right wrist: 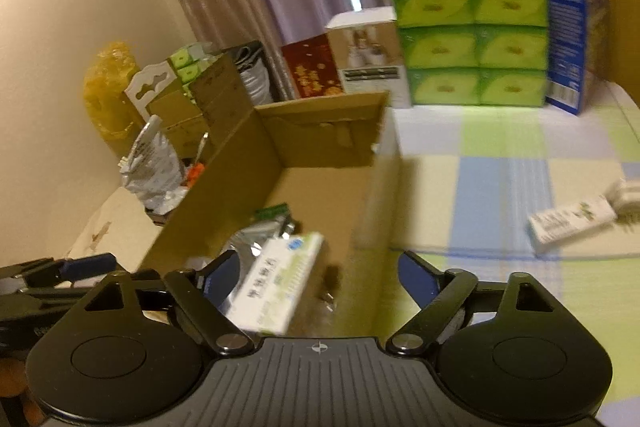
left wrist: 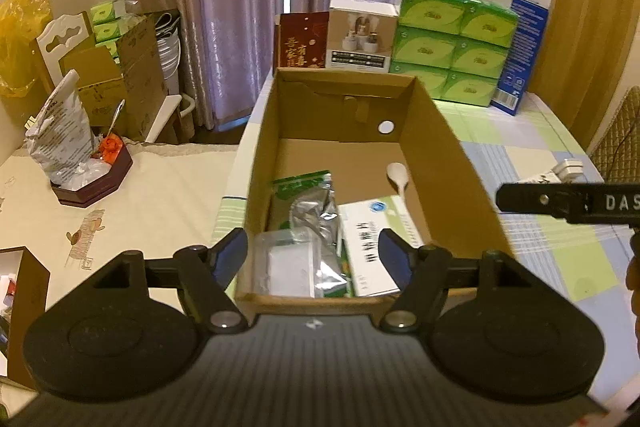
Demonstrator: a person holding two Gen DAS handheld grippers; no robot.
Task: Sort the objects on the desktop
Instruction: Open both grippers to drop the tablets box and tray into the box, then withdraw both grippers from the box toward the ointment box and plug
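From the left wrist view, the left gripper (left wrist: 314, 255) is hovering over the near end of the open cardboard box (left wrist: 440, 131), its jaws standing apart with nothing pinched between them. Below them the white medicine box (left wrist: 370, 247) is lying flat on the box floor, beside a silver foil pouch (left wrist: 316, 213), a clear zip bag (left wrist: 286, 261) and a green-topped packet (left wrist: 300, 183). A white plastic spoon (left wrist: 397, 174) is resting farther back. Everything is sitting low inside the walls, presumably because the carton is serving as the collecting bin. The right gripper's finger (left wrist: 568, 201) is reaching in from the right edge.

From the right wrist view, which is motion-blurred, the right gripper (right wrist: 316, 279) is spreading wide and empty over the carton's right wall. On the checked tablecloth (right wrist: 500, 187) a white carton (right wrist: 572, 223) is waiting outside the bin, likely the next thing to sort, with another white item (right wrist: 626, 193) just beyond it.
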